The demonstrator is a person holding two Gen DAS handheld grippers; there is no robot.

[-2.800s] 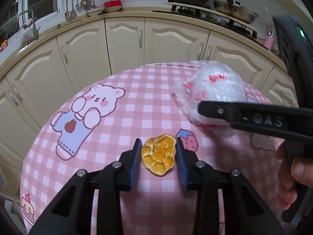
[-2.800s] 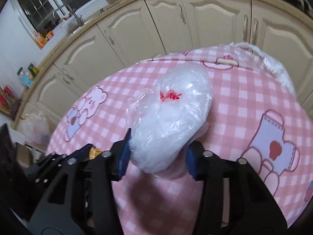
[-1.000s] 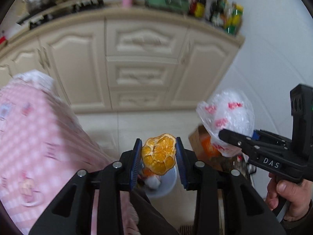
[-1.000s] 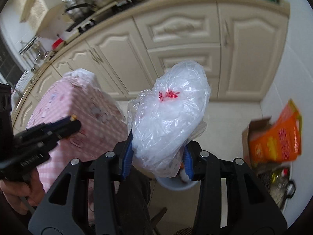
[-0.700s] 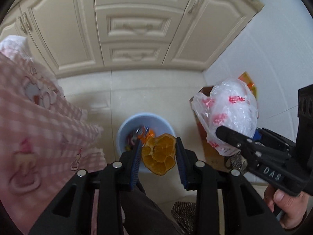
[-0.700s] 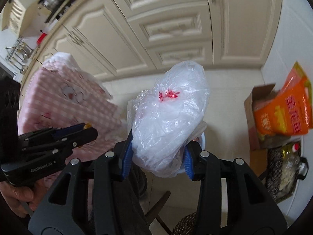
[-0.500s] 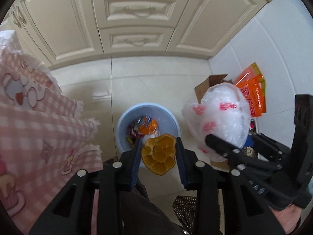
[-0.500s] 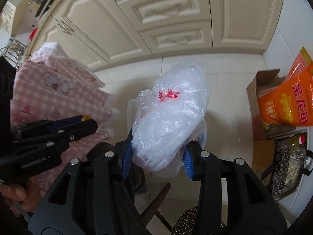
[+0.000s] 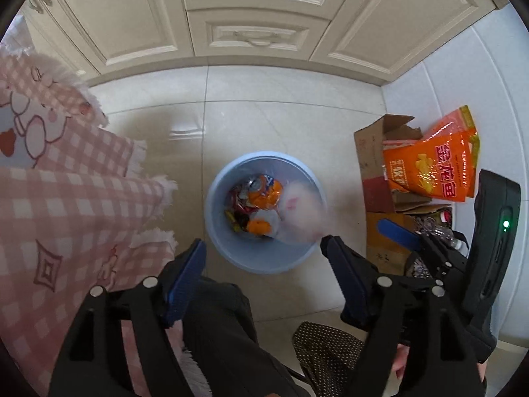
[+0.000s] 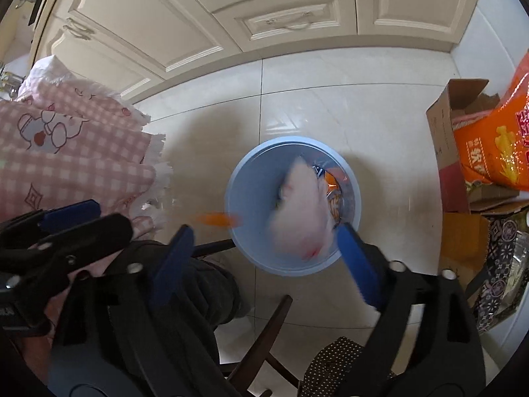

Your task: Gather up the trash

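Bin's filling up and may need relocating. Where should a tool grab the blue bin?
Grip its rim from straight above, jaws straddling the wall. The blue bin stands upright with its mouth open, and its round body looks too wide to span. Take the side toward the tablecloth, away from the plastic bag.

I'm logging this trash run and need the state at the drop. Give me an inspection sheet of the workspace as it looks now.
Surface: pale tiled floor; pink checked tablecloth hangs at the left.
Job's things: blue bin holds wrappers; white plastic bag, blurred, over the bin; orange peel, a blurred streak beside the rim.
Clutter: cardboard box with an orange packet, right of the bin.
Grippers: left gripper open, empty; right gripper open, empty.
Cables: nothing seen.
Surroundings: cream cabinets; a dark chair below.
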